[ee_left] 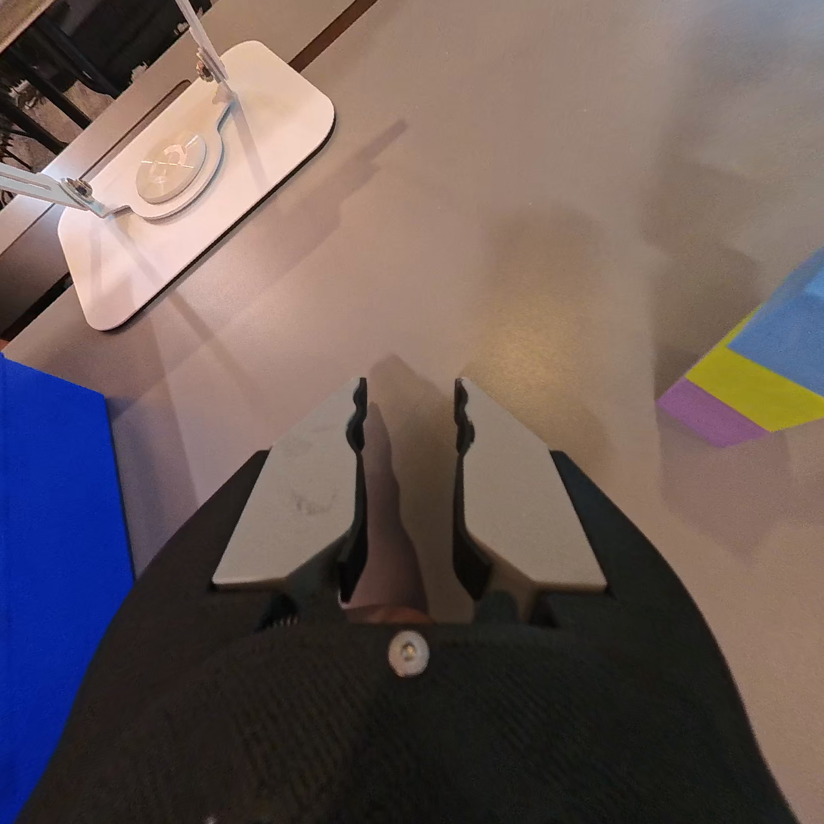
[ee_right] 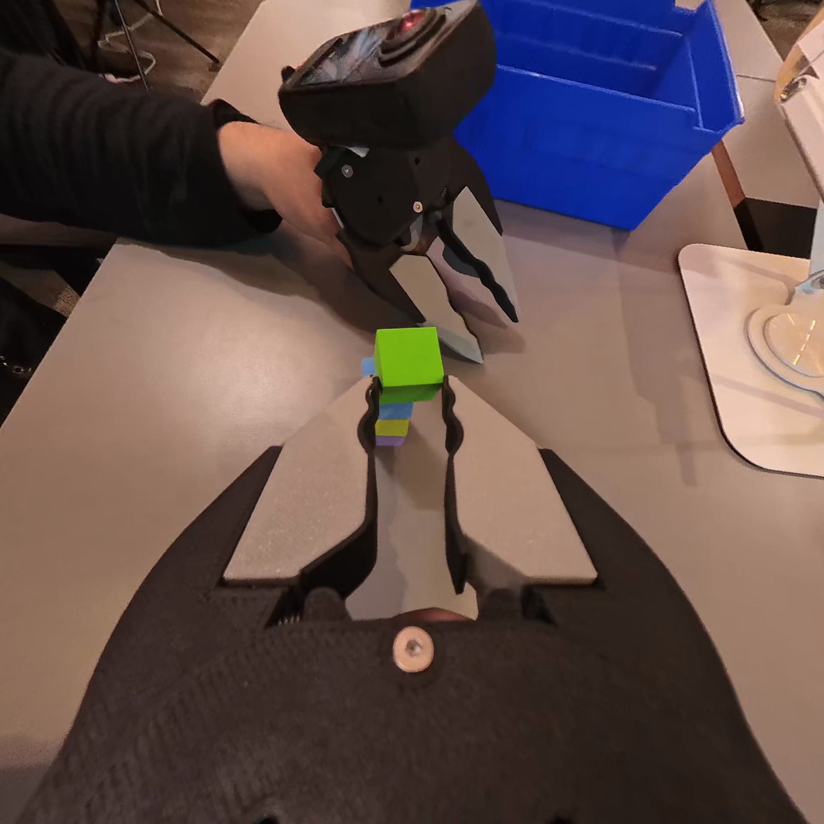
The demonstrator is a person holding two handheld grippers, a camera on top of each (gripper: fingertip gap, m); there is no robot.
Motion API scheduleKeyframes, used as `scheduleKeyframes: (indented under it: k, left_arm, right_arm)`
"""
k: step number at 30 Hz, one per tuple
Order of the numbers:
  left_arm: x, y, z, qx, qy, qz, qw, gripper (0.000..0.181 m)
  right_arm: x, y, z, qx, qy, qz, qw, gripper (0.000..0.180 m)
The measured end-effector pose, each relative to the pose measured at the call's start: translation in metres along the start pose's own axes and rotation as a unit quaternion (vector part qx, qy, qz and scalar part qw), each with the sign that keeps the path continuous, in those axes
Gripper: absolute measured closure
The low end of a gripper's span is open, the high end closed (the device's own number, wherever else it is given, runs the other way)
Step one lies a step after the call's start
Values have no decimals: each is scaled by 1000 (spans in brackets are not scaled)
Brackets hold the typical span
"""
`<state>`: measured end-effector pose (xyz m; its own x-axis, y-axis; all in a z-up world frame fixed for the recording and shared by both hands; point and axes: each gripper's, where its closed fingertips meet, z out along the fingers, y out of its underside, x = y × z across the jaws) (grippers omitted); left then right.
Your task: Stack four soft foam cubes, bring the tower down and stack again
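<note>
In the right wrist view my right gripper (ee_right: 410, 383) is shut on a bright green foam cube (ee_right: 408, 356), with a fingertip against each side. The cube sits atop a tower of a blue cube (ee_right: 394, 410), a yellow cube (ee_right: 391, 427) and a purple cube (ee_right: 390, 440) on the grey table (ee_right: 178, 356). My left gripper (ee_right: 495, 339) is open and empty, tips down near the table just behind the tower. In the left wrist view, that gripper (ee_left: 410, 401) is over bare table. The purple (ee_left: 709, 414), yellow (ee_left: 758, 392) and blue (ee_left: 784, 330) cubes show at the right edge.
A blue plastic bin (ee_right: 602, 111) stands at the far side of the table, and also shows at the left edge of the left wrist view (ee_left: 53, 490). A white stand base (ee_right: 735, 356) lies to the right, seen at the upper left of the left wrist view (ee_left: 200, 178). A person's dark sleeve (ee_right: 111, 156) reaches in from the left. Across from one pair of fingers to the other is roughly 15 cm.
</note>
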<state>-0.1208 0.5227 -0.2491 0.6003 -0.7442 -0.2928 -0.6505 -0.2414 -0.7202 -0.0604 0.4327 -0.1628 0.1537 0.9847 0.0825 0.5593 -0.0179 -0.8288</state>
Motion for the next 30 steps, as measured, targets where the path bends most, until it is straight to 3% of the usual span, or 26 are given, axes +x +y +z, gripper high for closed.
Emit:
scheduleKeyframes:
  k: [27,30]
  left_arm:
    - [0,0,0,-1,0,1,1000,143]
    - [0,0,0,-1,0,0,1000,143]
  right_arm:
    - [-8,4,10,-43,12,-15,999,154]
    - [-7,1,8,-35,14,-10,999,136]
